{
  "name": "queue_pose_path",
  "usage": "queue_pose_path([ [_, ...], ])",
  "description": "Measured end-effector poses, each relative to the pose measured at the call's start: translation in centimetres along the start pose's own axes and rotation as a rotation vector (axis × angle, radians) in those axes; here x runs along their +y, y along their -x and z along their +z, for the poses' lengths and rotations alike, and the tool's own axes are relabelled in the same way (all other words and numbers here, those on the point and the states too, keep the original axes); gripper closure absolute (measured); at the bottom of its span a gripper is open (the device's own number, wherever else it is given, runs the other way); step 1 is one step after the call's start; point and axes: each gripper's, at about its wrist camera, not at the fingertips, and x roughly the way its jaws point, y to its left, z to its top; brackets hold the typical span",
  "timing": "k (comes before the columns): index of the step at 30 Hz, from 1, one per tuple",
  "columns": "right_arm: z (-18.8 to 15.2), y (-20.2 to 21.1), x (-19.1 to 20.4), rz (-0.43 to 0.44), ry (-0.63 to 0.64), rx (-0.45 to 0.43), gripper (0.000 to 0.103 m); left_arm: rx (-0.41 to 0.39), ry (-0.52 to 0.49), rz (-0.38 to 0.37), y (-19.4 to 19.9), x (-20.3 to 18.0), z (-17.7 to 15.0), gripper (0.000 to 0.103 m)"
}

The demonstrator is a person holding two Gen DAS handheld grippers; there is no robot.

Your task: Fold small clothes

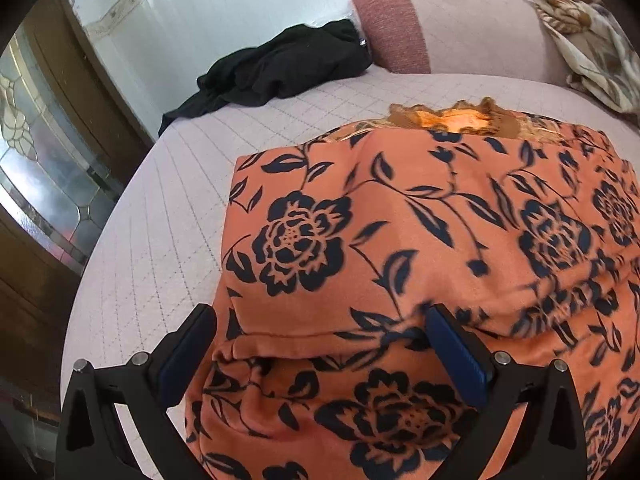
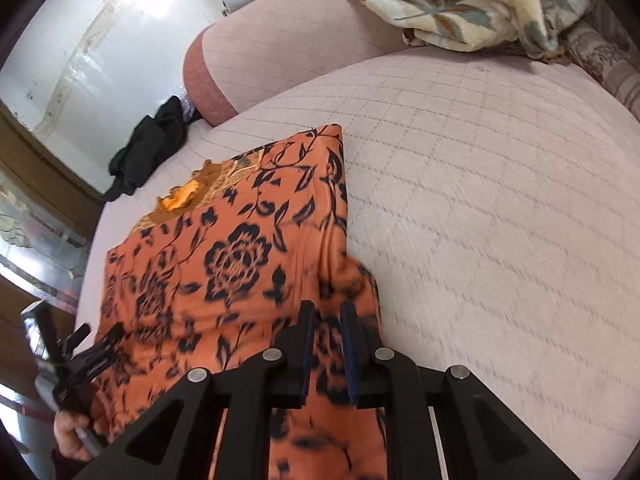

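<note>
Right gripper [image 2: 327, 316] closest of all, fingers pinched tight on a bunched edge of the orange flowery top [image 2: 224, 264], down at the near right corner. Left gripper [image 1: 320, 320] wide apart, one blue pad [image 1: 188, 356] just off the left side of the cloth, the other pad [image 1: 456, 352] pressed into it, nothing squeezed yet. Between them a rolled near hem, puffed up, not flat.

Spread out ahead of both, away toward the frilly neck hole [image 1: 460, 120] at the far end. Long way running near to far, straight out from the fingers. Lying on the pale pink checked bed cover [image 2: 500, 220]. Probably next: lift the near end and carry it forward to the neck.

Farther back, a black bundle of clothes [image 1: 280, 68], a pink bolster pillow [image 1: 392, 24], a leafy cream blanket [image 2: 460, 4].
</note>
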Motion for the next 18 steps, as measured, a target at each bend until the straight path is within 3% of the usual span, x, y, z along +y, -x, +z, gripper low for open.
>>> queue_pose_path([
  [5, -3.8, 2.3, -0.1, 0.050, -0.008, 0.019, 0.087, -0.021, -0.043, -0.075, 3.2, -1.2, -2.4, 0.000],
  [9, -7.6, 2.8, -0.1, 0.079, -0.024, 0.062, 0.087, -0.028, -0.051, -0.093, 5.3, -2.1, -4.7, 0.000],
  [13, -10.9, 2.6, -0.5, 0.078, -0.058, 0.123, 0.086, 0.064, -0.012, -0.151, 6.2, -2.4, -9.5, 0.000],
  [18, -13.4, 3.4, -1.1, 0.156, -0.128, 0.137, 0.084, 0.061, 0.054, -0.187, 8.8, -1.3, -14.1, 0.000],
])
